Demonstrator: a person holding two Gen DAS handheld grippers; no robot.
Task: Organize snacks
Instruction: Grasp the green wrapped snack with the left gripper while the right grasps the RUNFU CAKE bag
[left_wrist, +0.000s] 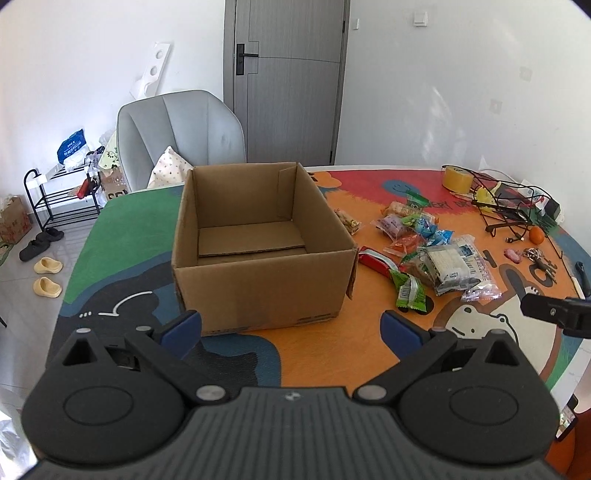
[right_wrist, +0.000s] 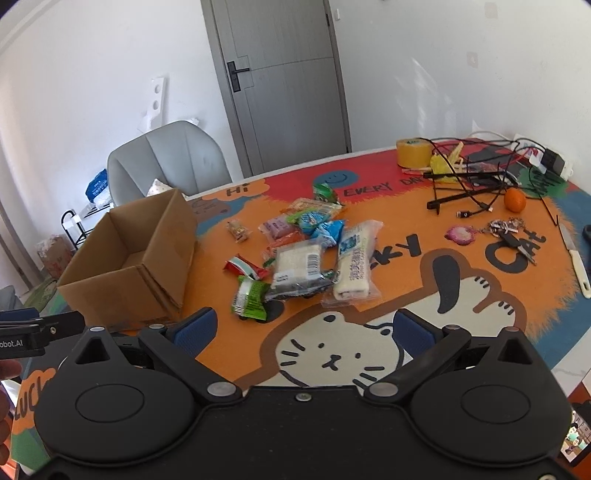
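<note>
An open, empty cardboard box (left_wrist: 258, 280) stands on the cartoon-print table; it also shows at the left in the right wrist view (right_wrist: 147, 240). A pile of wrapped snacks (left_wrist: 424, 243) lies right of the box, with a green packet (right_wrist: 251, 297), a red packet (right_wrist: 245, 266) and two large clear packs (right_wrist: 354, 264) nearest. My left gripper (left_wrist: 291, 325) is open and empty, just in front of the box. My right gripper (right_wrist: 304, 326) is open and empty, a little short of the snack pile.
A roll of yellow tape (right_wrist: 413, 151), tangled cables with a black wire stand (right_wrist: 476, 181), an orange (right_wrist: 515, 201), keys (right_wrist: 506, 230) and a white-handled knife (right_wrist: 576, 258) lie at the table's far right. A grey chair (left_wrist: 181, 136) stands behind the box.
</note>
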